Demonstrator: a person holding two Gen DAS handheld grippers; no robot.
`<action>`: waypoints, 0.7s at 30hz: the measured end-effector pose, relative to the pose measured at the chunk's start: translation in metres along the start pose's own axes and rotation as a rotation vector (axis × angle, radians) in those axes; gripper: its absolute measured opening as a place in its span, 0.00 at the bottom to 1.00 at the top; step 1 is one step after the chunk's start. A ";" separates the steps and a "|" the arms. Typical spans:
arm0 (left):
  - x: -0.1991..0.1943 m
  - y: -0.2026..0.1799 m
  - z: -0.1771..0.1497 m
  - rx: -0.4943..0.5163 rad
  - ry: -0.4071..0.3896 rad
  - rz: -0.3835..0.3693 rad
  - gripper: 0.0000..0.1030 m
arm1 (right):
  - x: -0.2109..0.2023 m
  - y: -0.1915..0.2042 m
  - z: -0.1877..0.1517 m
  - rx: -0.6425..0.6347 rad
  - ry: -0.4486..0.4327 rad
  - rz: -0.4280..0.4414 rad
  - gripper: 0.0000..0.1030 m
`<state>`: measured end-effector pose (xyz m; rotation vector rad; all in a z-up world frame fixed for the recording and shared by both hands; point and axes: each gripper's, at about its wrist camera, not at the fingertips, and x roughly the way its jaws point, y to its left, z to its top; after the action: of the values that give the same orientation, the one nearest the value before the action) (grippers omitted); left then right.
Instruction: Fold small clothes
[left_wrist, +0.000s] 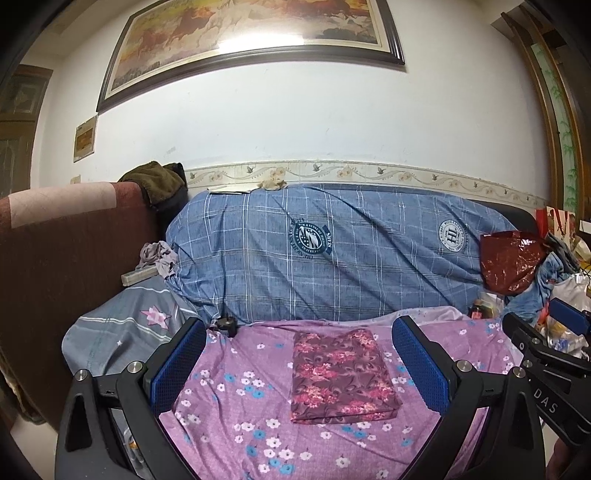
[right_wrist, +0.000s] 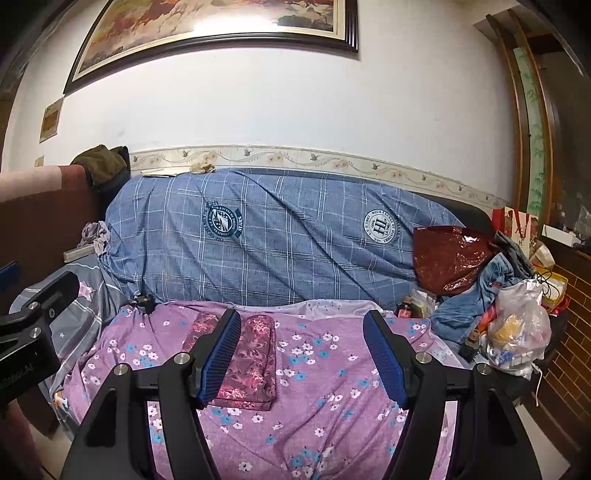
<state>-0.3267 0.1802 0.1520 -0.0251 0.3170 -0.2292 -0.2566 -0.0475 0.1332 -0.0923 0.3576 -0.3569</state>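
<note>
1. Along the back edge of the purple floral sheet (left_wrist: 229, 417), a blue plaid cover (left_wrist: 332, 258) is draping the sofa back, and a small black plug (left_wrist: 226, 325) is lying where the two meet
2. At the right edge of the sheet, clutter is piling up: a dark red plastic bag (right_wrist: 448, 258), blue denim clothing (right_wrist: 476, 295) and a clear plastic bag (right_wrist: 517, 332) full of small items
3. Off the left edge, a grey star-print cloth (left_wrist: 125, 325) is spreading beside a brown armchair (left_wrist: 66, 266), and a framed painting (left_wrist: 251, 40) is hanging on the wall above
4. Nothing is lying on or against the folded garment (left_wrist: 338, 376), a maroon floral rectangle that is resting flat near the middle of the sheet
5. Both tools are hovering above the front of the sheet: the left gripper (left_wrist: 303, 362) is standing wide apart with the garment framed between its blue pads, not touching it, and the right gripper (right_wrist: 303, 354) is also released, holding nothing, its left pad overlapping the garment in view
6. The garment's long axis is running from the front edge towards the back edge, slightly tilted, with its layered fold edges facing the front
</note>
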 end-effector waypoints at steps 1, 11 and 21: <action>0.004 0.000 0.001 -0.004 0.001 0.002 0.99 | 0.003 0.002 0.000 -0.004 0.004 0.002 0.69; 0.064 0.010 0.008 -0.010 0.064 0.038 0.99 | 0.055 0.019 0.005 0.009 0.066 0.033 0.69; 0.105 -0.003 0.009 -0.016 0.096 0.054 0.99 | 0.086 0.034 -0.003 -0.023 0.112 0.056 0.69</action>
<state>-0.2278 0.1532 0.1288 -0.0217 0.4146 -0.1744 -0.1714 -0.0465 0.0974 -0.0845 0.4745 -0.3030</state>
